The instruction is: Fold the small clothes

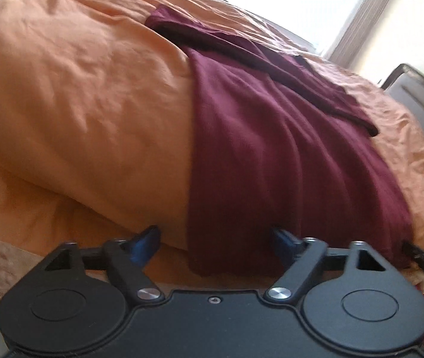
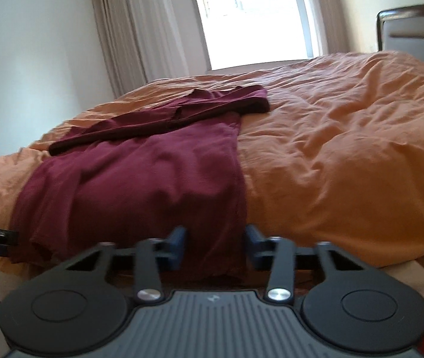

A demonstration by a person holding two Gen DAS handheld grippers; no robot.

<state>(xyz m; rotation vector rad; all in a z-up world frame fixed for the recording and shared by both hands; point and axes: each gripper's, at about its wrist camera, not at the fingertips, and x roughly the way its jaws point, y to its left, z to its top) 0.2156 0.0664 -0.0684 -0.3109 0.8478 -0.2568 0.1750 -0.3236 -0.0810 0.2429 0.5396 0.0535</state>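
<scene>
1. The landmark is the bed (image 2: pixel 346 149), which fills most of both views under one rumpled orange duvet (image 1: pixel 77 104).
2. Left of the bed in the right wrist view stands a plain white wall (image 2: pixel 32 59), and next to it a pale curtain (image 2: pixel 128 35) hangs full height.
3. Beyond the far edge of the bed is one bright window (image 2: pixel 256 24); a second curtain strip borders its other side in the left wrist view.
4. At the right end of the bed rises one dark-framed headboard (image 2: pixel 415 26).
5. One maroon garment (image 2: pixel 140 179) lies on the duvet, left of the bed's middle in the right wrist view. Its body is spread flat, its near hem drapes over the bed's near edge, and its long sleeves are folded across its far end.
6. The left gripper (image 1: pixel 216 240) has its jaws spread wide at the garment's near hem: one blue fingertip is over the orange duvet, the other over the maroon cloth, with the garment's side edge between them. Nothing is pinched.
7. The right gripper (image 2: pixel 215 243) is likewise agape at the hem's opposite corner, with maroon cloth showing between the fingers but not clamped.
8. Counted: one bed, one garment, two grippers, one window, two curtains.
</scene>
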